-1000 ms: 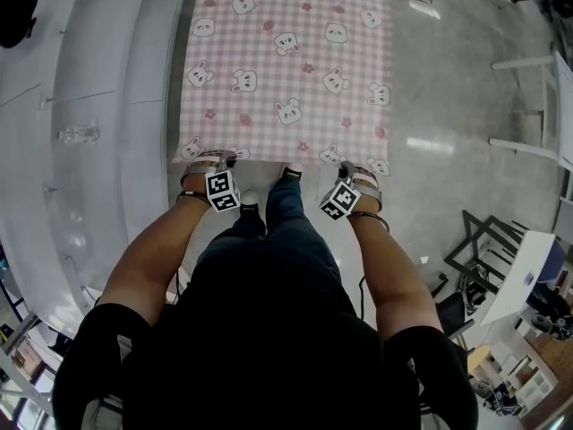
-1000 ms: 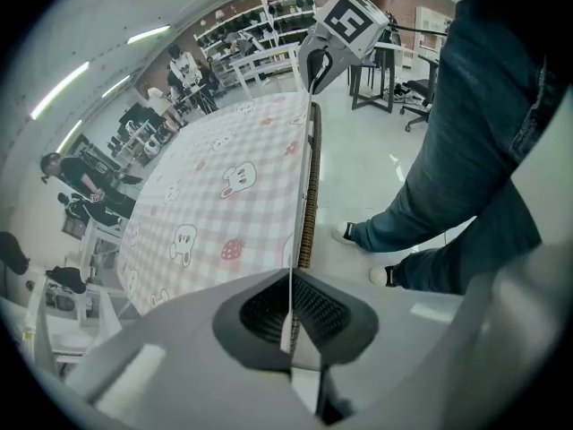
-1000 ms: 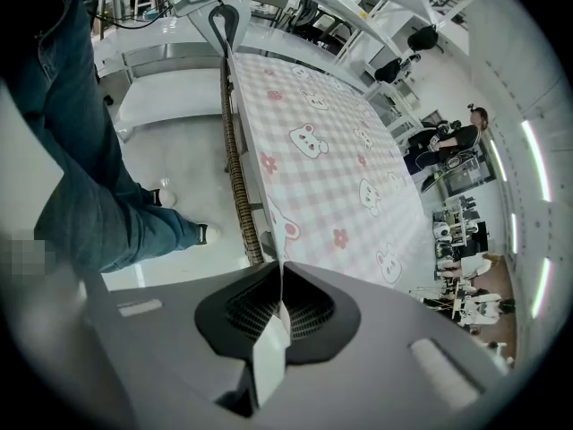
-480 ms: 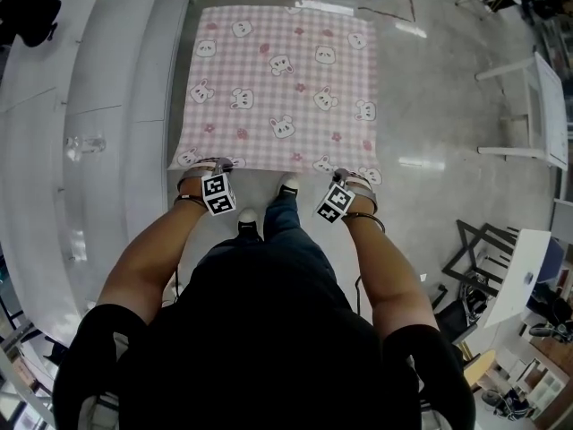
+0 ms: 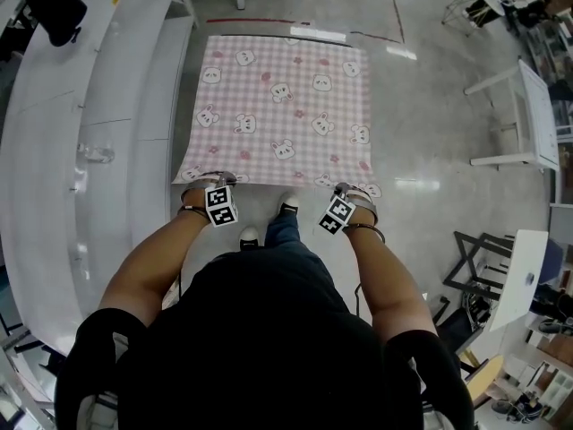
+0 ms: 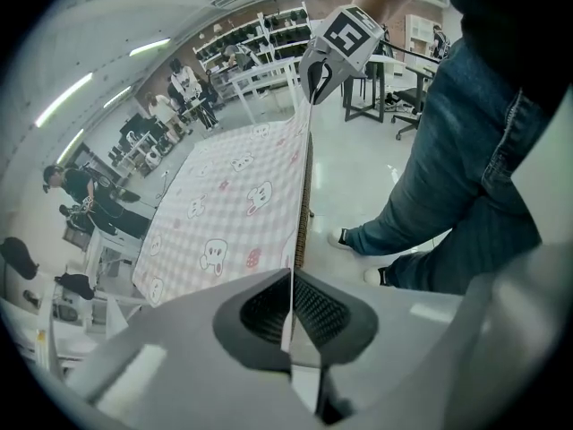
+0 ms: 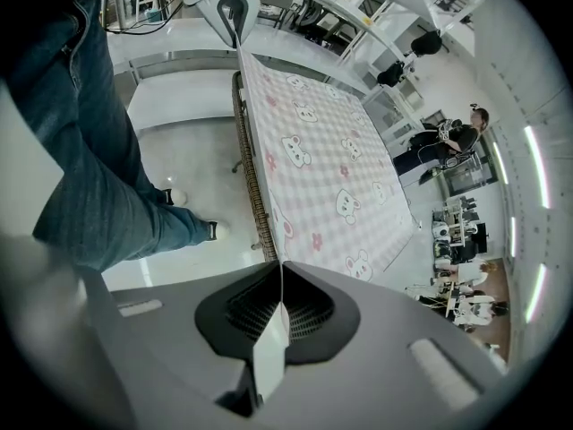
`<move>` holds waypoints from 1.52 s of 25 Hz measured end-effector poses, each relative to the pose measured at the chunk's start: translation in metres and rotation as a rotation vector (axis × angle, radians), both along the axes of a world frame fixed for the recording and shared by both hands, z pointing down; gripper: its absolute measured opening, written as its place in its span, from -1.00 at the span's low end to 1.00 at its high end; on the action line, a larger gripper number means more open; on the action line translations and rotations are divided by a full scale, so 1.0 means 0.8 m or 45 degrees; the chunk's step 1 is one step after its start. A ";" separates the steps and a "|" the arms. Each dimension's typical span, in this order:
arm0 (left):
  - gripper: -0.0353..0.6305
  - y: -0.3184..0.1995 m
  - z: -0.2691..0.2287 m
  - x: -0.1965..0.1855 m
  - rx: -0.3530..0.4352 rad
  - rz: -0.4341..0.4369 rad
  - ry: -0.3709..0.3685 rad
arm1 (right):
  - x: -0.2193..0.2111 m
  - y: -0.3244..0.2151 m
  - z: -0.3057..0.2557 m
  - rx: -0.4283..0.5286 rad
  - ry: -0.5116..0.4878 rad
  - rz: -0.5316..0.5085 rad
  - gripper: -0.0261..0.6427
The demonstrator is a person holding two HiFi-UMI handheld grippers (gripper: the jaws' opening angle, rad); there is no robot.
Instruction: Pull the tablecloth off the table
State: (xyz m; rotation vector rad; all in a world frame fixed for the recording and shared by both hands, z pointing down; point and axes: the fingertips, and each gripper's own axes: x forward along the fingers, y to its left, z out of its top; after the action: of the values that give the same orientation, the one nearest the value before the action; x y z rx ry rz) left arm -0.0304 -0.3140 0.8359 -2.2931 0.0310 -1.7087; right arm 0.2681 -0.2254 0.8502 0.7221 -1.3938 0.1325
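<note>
At the edge of one tablecloth [image 5: 282, 106], left gripper [image 5: 218, 178], right gripper [image 5: 345, 187], jaws tight on two corners.

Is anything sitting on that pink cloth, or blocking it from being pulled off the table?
Nothing visible does. The tablecloth lies bare, and the left gripper and right gripper are pinching its near edge.

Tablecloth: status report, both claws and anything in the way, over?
Both shut on tablecloth near edge: left claw, right claw. Cloth spread over table, not yet off. Nothing lying on it.
</note>
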 end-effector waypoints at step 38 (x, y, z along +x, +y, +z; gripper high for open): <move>-0.89 0.120 -0.072 -0.054 0.051 -0.024 0.037 | -0.061 0.134 -0.066 0.083 0.024 0.065 -0.84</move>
State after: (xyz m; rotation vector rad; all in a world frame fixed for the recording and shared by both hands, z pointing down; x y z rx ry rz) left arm -0.0737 -0.2180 0.7784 -2.2951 0.0924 -1.6688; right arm 0.2195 -0.1180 0.7974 0.8118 -1.3673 0.1204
